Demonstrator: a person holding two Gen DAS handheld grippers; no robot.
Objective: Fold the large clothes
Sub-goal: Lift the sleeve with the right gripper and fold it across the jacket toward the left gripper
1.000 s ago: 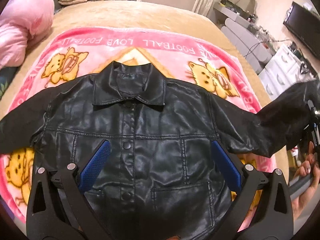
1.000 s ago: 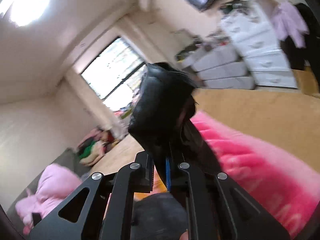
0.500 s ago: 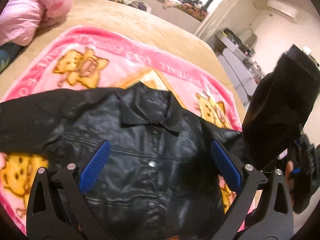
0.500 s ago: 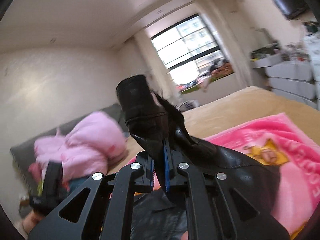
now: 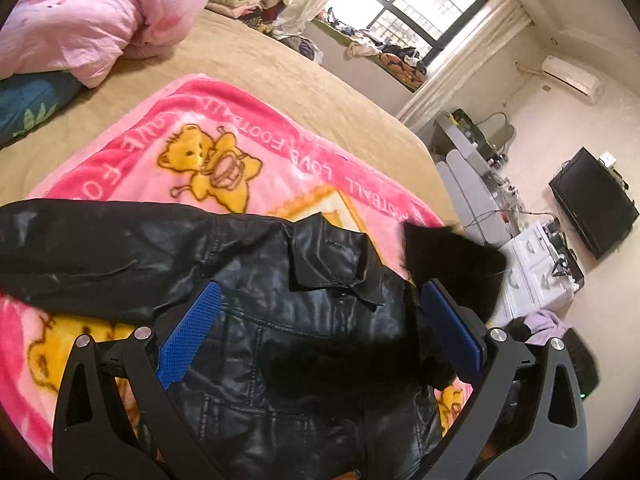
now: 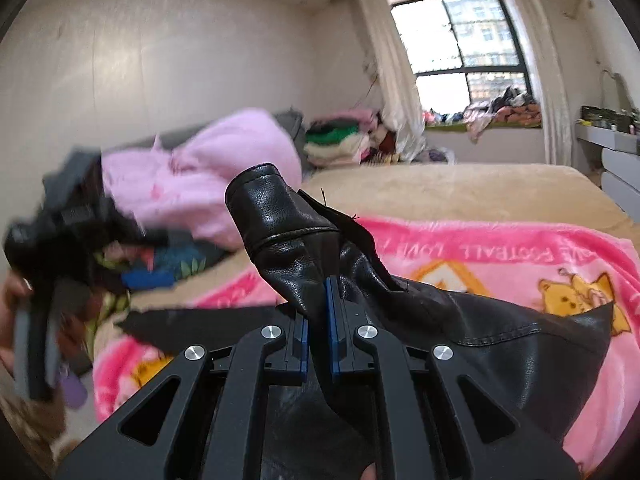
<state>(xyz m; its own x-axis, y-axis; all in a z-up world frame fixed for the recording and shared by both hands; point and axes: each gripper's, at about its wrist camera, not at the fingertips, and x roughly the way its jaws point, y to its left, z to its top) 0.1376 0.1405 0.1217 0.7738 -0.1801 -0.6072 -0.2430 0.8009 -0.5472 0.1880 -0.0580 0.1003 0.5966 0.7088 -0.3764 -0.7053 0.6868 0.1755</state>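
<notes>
My right gripper [image 6: 318, 320] has its jaws clamped on the cuff of the black leather jacket [image 5: 280, 320], which lies front-up on the pink cartoon-bear blanket [image 5: 224, 152]. My left gripper [image 5: 316, 320] hangs over the jacket, jaws spread wide, holding nothing.

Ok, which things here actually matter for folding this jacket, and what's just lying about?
Part of the job:
black jacket
its sleeve, clamped in the right gripper
left gripper, open above the jacket
pink blanket under it

Just lying about:
pink bedding
folded clothes pile
clothes on the windowsill
television
white drawers
</notes>
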